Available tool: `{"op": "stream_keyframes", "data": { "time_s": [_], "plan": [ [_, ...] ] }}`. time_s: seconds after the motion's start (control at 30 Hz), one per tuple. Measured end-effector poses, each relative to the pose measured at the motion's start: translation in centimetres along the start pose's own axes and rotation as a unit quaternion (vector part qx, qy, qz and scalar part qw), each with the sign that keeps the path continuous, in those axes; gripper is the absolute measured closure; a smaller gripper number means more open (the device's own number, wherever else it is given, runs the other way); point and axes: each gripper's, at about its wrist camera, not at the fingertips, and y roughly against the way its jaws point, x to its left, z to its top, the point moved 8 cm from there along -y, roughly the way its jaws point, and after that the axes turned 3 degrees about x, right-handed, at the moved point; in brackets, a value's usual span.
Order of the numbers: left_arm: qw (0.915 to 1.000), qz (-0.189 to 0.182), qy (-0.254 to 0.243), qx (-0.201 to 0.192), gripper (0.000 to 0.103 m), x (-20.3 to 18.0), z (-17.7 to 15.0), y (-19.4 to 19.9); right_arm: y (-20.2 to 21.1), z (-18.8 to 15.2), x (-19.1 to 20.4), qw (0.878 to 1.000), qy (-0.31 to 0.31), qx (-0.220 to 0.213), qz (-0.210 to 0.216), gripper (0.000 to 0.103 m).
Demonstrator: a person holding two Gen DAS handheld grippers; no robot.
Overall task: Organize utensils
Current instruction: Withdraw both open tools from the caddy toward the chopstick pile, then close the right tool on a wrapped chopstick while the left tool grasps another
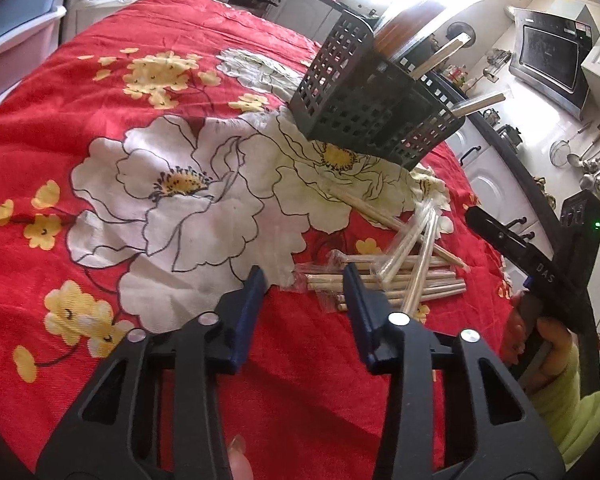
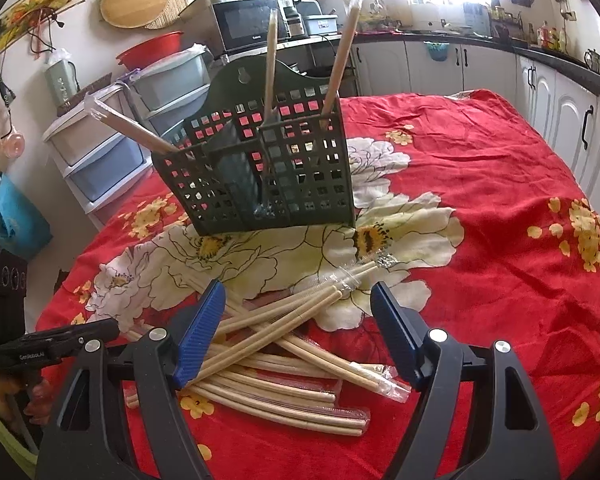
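We see three plastic-wrapped chopstick pairs (image 2: pixel 340 46) upright in the dark perforated caddy (image 2: pixel 260 172), both grippers' jaws apart over the loose pile (image 2: pixel 284 360).

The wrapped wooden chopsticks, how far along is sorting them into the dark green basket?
Early stage. Three wrapped wooden chopstick pairs already stand in the dark green perforated plastic basket. Nothing is in hand: the left gripper and right gripper are both open and empty. A pile of wrapped chopsticks remains on the red floral tablecloth.
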Motion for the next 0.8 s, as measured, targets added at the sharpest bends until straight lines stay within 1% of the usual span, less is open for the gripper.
{"op": "stream_keyframes", "data": {
  "time_s": [0.2, 0.33, 0.37, 0.47, 0.53, 0.63, 0.7, 0.73, 0.8],
  "plan": [
    [0.9999, -0.008, 0.005, 0.006, 0.075, 0.1, -0.1, -0.6, -0.8, -0.1, -0.6, 1.0, -0.013, 0.012, 0.001, 0.031],
    [0.9998, -0.015, 0.011, 0.007, 0.081, 0.4, 0.0, -0.9, -1.9, -0.2, -0.9, 0.999, -0.024, 0.03, 0.004, 0.031],
    [0.9998, -0.016, 0.013, 0.008, 0.082, 0.5, 0.0, -0.9, -2.2, -0.3, -1.0, 0.999, -0.028, 0.036, 0.007, 0.033],
    [0.9997, -0.019, 0.016, 0.008, 0.086, 0.7, 0.1, -1.0, -3.0, -0.5, -1.3, 0.998, -0.045, 0.051, 0.013, 0.039],
    [0.9996, -0.02, 0.018, 0.009, 0.088, 0.8, 0.1, -1.1, -3.6, -0.7, -1.6, 0.996, -0.066, 0.062, 0.026, 0.043],
    [0.9995, -0.023, 0.02, 0.009, 0.09, 0.9, 0.2, -1.2, -4.3, -0.7, -2.2, 0.992, -0.097, 0.073, 0.043, 0.052],
    [0.9994, -0.025, 0.022, 0.009, 0.091, 1.0, 0.2, -1.2, -4.5, -0.7, -2.6, 0.989, -0.116, 0.076, 0.051, 0.061],
    [0.9994, -0.025, 0.022, 0.009, 0.091, 1.0, 0.2, -1.2, -4.6, -0.7, -2.8, 0.988, -0.123, 0.077, 0.054, 0.063],
    [0.9993, -0.027, 0.023, 0.009, 0.092, 1.0, 0.2, -1.2, -4.6, -0.7, -3.1, 0.985, -0.137, 0.079, 0.063, 0.078]
  ]
}}
